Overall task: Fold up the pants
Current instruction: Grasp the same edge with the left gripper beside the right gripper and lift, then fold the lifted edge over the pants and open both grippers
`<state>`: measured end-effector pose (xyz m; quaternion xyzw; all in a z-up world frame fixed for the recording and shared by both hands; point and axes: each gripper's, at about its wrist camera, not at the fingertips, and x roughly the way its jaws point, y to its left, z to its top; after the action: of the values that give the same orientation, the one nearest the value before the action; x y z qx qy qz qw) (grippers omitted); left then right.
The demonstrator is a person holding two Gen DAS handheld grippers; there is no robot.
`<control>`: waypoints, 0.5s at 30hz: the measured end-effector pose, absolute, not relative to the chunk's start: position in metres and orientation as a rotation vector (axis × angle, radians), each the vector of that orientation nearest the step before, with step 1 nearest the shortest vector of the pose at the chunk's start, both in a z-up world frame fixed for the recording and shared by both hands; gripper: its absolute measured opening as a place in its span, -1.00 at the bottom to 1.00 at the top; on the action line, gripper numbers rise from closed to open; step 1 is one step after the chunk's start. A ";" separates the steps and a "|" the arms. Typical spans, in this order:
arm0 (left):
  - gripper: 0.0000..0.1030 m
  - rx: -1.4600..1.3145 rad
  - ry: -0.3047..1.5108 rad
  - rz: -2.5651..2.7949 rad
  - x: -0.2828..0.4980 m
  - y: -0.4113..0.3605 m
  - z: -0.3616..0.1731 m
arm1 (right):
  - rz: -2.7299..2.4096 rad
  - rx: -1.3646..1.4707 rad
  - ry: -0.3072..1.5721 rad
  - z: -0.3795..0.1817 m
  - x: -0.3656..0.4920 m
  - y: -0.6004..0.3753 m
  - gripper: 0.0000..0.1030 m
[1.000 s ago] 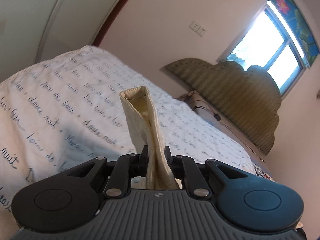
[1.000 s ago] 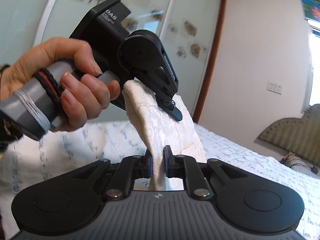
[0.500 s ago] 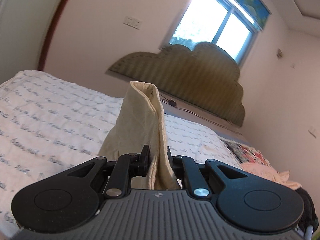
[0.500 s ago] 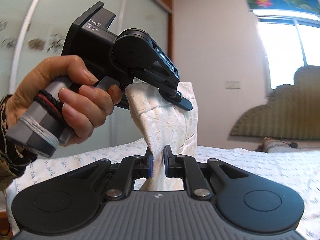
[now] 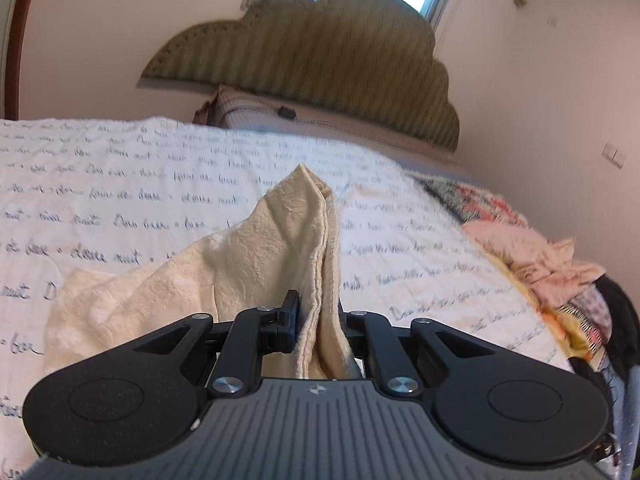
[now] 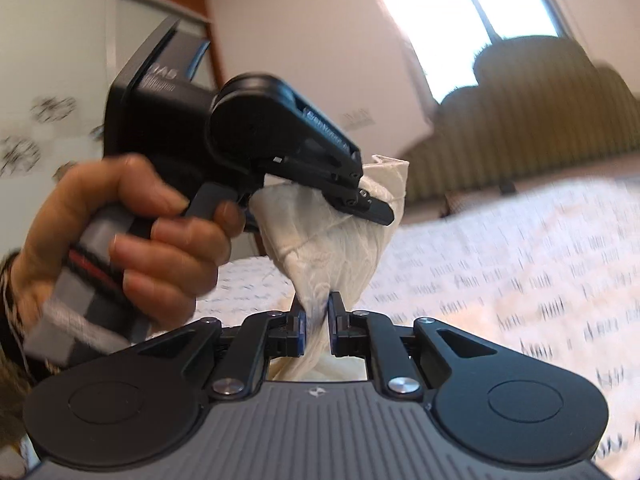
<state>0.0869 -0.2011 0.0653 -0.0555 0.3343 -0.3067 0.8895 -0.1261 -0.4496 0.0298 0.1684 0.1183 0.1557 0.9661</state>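
Hidden / unclear: in the left wrist view the right-hand pad of the left tongs [image 5: 316,316] is covered by the cloth; only the left pad shows. The lower part of the pants [image 5: 256,256] drops behind the tong body in both views, so the full garment cannot be seen. The right wrist view is motion-blurred: print on the bedspread [image 6: 520,264] and lettering on the other tool are unreadable. The person's left hand [image 6: 132,236] is cut at the wrist by the frame edge.

Tongs: left tongs pinched nearly closed on a doubled cream fold of the pants, which stands up as a peak ahead of the pads. Right tongs [image 6: 316,320] likewise clamped almost shut on a twisted white-cream bunch of the same pants; both blue-faced pads press the cloth. In the right view the left tongs [image 6: 372,208] grip the cloth just above and beyond.

Pants location: held between both tongs above the bed, one flap spread onto the bedspread [image 5: 120,184] at lower left.

Change vs. a second ago: the views have swung round; the headboard [image 5: 304,64] now sits centred, a heap of coloured clothes [image 5: 532,248] has come into frame at right, and more of the pants lies on the bedspread. Both grips unchanged.
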 end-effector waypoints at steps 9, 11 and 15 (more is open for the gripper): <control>-0.75 -0.006 0.767 -0.647 0.095 -0.240 0.019 | 0.258 0.557 0.338 -0.002 -0.125 -0.474 -0.78; -0.73 0.008 0.783 -0.656 0.096 -0.244 0.012 | 0.248 0.584 0.357 -0.003 -0.123 -0.474 -0.78; -0.39 0.025 0.800 -0.715 0.094 -0.251 0.003 | 0.223 0.640 0.385 -0.005 -0.128 -0.478 -0.78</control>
<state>0.0938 -0.2511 0.0027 0.0118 0.3810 -0.3405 0.8595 -0.1280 -0.4783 -0.0047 0.3118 0.1876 0.1086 0.9251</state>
